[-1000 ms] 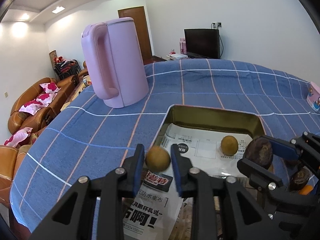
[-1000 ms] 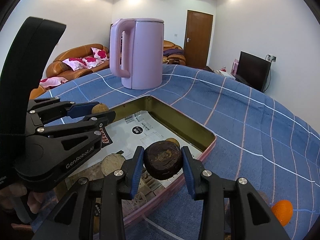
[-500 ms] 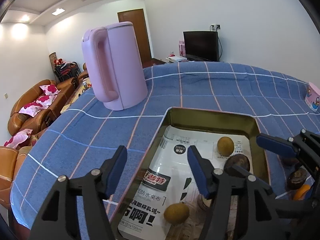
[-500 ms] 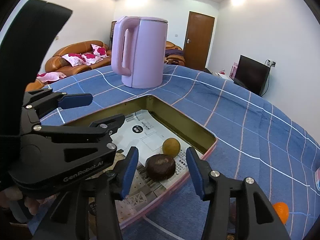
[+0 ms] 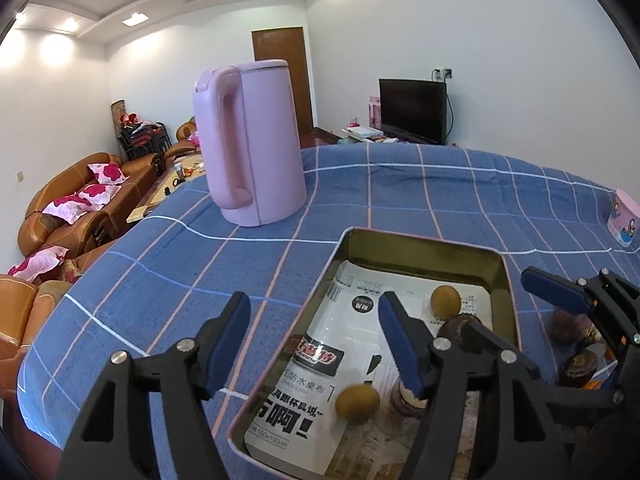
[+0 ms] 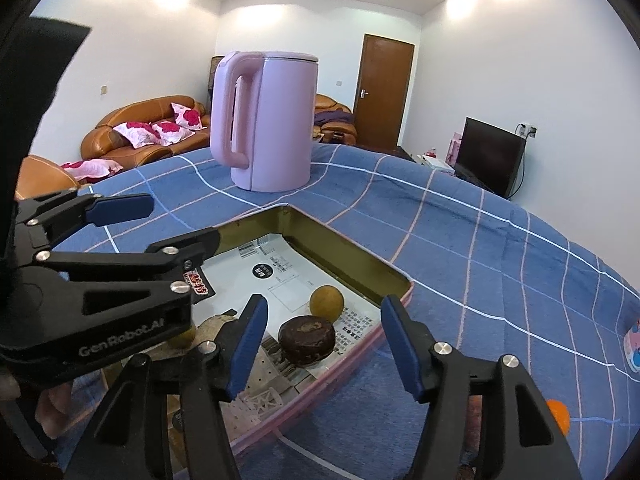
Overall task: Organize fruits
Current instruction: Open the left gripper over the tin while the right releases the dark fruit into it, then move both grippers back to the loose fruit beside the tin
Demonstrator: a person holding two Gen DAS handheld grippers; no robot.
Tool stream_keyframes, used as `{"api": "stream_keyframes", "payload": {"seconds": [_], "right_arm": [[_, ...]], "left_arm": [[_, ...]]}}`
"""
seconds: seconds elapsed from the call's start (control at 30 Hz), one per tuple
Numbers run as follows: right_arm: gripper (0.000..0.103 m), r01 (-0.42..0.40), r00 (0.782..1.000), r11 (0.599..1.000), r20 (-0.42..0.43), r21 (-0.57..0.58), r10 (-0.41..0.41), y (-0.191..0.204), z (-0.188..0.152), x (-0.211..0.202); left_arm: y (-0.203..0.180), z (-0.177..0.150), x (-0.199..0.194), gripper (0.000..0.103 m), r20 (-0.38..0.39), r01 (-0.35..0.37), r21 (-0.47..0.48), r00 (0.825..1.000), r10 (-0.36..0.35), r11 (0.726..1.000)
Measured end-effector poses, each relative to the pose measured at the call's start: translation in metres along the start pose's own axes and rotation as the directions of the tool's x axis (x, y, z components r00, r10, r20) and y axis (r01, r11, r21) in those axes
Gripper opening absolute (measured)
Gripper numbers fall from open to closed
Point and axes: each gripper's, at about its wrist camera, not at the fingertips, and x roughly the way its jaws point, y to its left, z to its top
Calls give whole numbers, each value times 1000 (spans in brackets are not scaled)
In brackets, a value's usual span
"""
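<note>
While both jaws have just been opening, left hand-held gripper [image 5: 314,334] and right hand-held gripper [image 6: 324,334] gape empty over the tin tray [image 5: 420,246]; dark passion fruit [image 6: 307,340] rests inside near its right edge.

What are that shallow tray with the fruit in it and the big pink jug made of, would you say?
The tray looks like thin metal, probably tinplate: its inner walls have a dull gold sheen, with a pink rolled rim. The pink kettle looks like moulded plastic, matte and smooth, with handle and body in a single colour; whether there is metal inside cannot be seen.
</note>
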Motion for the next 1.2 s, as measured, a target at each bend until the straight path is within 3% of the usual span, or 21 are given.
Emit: {"api": "stream_keyframes", "payload": {"seconds": [0.23,0.43,0.6,0.7,0.87,1.2], "right_arm": [[61,7,999,999,48,41,-9,-9,-5,-16],[61,73,994,995,81,64,-78,-39,-35,-64],[61,140,986,968,55,207,-154,-88,-72,-109],[68,171,981,945,45,279,-191,-107,-92,-128],[69,151,987,947,9,283,-160,-109,-103,-126],[69,77,997,977,-43,200,-70,-70,-94,-101]], "left_arm": [[-7,-2,-21,69,47,3,-8,999,-3,1000],[-14,-7,-49,76,104,27,-19,994,-25,999],[-30,-15,-61,76,115,64,-14,991,-62,998],[-47,-23,-64,76,105,94,9,990,-94,996],[-70,-31,-63,76,77,109,56,991,-113,992],[-73,-38,-61,76,59,119,55,991,-123,991]]}}
